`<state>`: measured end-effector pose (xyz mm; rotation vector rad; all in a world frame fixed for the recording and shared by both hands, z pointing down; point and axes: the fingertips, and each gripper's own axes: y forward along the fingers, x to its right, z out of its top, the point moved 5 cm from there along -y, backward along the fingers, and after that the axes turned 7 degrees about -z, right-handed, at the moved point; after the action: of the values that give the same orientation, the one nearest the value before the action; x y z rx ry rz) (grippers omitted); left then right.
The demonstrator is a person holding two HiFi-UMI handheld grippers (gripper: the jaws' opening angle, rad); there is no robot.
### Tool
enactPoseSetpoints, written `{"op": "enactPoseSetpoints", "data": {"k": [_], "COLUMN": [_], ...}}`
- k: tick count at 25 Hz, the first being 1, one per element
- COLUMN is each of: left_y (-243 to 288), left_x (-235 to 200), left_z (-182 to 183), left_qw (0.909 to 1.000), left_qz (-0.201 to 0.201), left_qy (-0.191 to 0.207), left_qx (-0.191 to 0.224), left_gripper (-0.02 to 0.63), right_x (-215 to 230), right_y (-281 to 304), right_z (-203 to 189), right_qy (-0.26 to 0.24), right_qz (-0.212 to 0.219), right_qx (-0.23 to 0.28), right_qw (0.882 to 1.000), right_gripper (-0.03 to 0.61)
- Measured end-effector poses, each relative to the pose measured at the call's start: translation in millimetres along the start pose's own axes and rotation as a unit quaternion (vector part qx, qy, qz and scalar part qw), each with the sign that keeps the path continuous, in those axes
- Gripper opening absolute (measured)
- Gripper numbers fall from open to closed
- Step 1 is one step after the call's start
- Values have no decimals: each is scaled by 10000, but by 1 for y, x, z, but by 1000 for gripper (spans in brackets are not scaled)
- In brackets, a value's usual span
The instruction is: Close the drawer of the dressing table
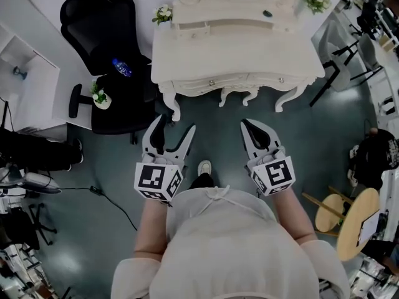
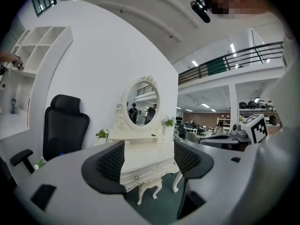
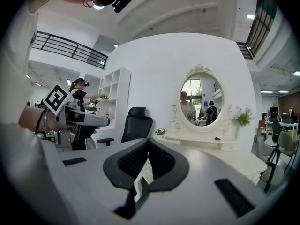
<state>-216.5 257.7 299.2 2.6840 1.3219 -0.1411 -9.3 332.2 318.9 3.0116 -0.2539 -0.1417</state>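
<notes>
Low in the centre of the head view, the left gripper (image 1: 174, 129) is wide open with nothing between its jaws, and the right gripper (image 1: 252, 128) beside it is closed up tight and empty too. A shoe (image 1: 204, 167) peeks out between them. Ahead of them is bare dark floor (image 1: 212, 120), and nothing blocks the run-in.

Further up the frame comes the white dressing table (image 1: 237, 55), with the drawer (image 1: 202, 83) tucked under the front edge of the worktop. From here I can't tell how far out it sits. It should be light and stiff and slide easily. The knob (image 1: 212, 81) looks small and slick, so a flat push on the drawer front beside it looks the safer bet. Keep it gentle, because those slim curly legs could let the whole table scoot.

Upper left, a black office chair (image 1: 106, 48) with a blue bottle (image 1: 121, 67) on its seat stands near the table's end, out of the way.
</notes>
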Motion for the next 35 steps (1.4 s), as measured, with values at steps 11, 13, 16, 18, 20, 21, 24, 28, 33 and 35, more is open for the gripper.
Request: {"op": "enactPoseSetpoints", "data": {"k": [11, 13, 16, 18, 20, 21, 24, 28, 33, 35], "left_y": [102, 114, 131, 143, 157, 165, 192, 234, 290, 311], "left_x": [-99, -109, -121, -129, -137, -141, -154, -171, -194, -202], "left_z": [7, 4, -1, -4, -5, -5, -2, 8, 16, 13], "left_qw": [9993, 9990, 9986, 9983, 9981, 9980, 9977, 9970, 9952, 9940], "left_qz": [-203, -177, -133, -56, 56, 109, 198, 407, 744, 856], "left_qy": [18, -28, -90, -102, -120, -142, -234, -190, -230, -236], "left_qx": [-328, -401, -499, -570, -599, -603, -610, -636, -596, -636], "left_gripper": [331, 330, 331, 331, 331, 331, 330, 330, 330, 330], "right_x": [43, 49, 58, 65, 74, 79, 99, 134, 175, 189], "right_y": [129, 144, 168, 184, 202, 211, 242, 286, 342, 363], "right_z": [5, 2, -3, -7, -11, -12, -15, -12, -10, -13], "right_qy": [124, 140, 183, 223, 235, 234, 213, 109, 55, 39], "right_qz": [-276, -260, -160, -53, 77, 138, 305, 521, 784, 911], "right_qx": [-199, -261, -345, -384, -405, -415, -465, -500, -525, -556], "right_qw": [9993, 9992, 9991, 9990, 9989, 9988, 9982, 9973, 9955, 9943], "right_gripper": [6, 6, 6, 6, 6, 6, 6, 6, 6, 6]}}
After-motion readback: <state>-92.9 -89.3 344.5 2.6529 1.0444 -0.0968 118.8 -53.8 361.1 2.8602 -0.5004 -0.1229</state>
